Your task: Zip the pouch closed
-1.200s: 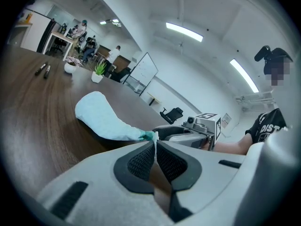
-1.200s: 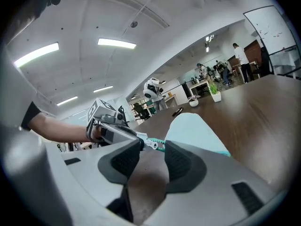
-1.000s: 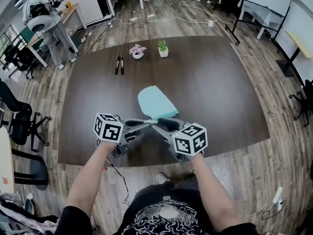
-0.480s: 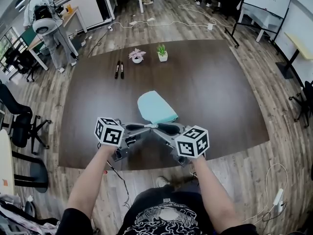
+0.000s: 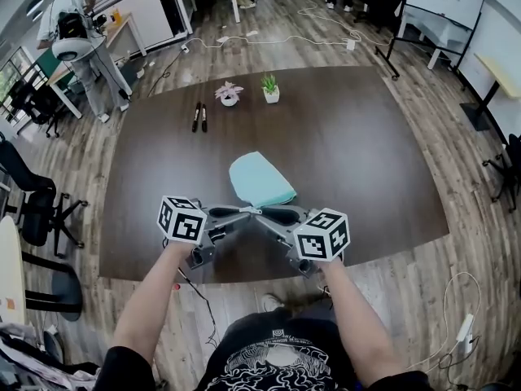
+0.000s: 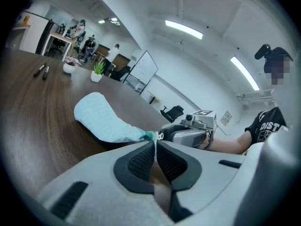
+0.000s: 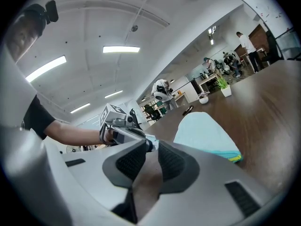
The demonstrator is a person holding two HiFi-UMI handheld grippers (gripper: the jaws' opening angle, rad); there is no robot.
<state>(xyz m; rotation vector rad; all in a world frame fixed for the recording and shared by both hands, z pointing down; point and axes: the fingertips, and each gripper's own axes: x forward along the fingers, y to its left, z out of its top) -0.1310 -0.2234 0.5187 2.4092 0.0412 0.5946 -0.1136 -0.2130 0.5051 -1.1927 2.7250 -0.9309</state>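
Observation:
A light teal pouch (image 5: 259, 179) lies on the dark wooden table (image 5: 366, 153), its near end pointing at me. Both grippers meet at that end. My left gripper (image 5: 254, 211) is shut on a thin white tab at the pouch's teal corner (image 6: 148, 135), which shows pinched between its pads (image 6: 141, 161). My right gripper (image 5: 265, 211) faces it from the right, and its jaws are closing. A narrow gap remains between its fingertips (image 7: 151, 147). The left gripper's dark tip and a bit of the pouch's end sit in that gap. The pouch (image 7: 204, 133) stretches away behind.
Two black pens (image 5: 199, 114) and two small potted plants (image 5: 229, 89) (image 5: 271, 85) stand at the table's far side. The table's near edge (image 5: 244, 274) runs just under my hands. Office chairs (image 5: 32, 210) and a standing person (image 5: 77, 43) are at the left.
The right gripper's jaws have narrowed around the pouch's near end. The left gripper and the pouch have kept their places.

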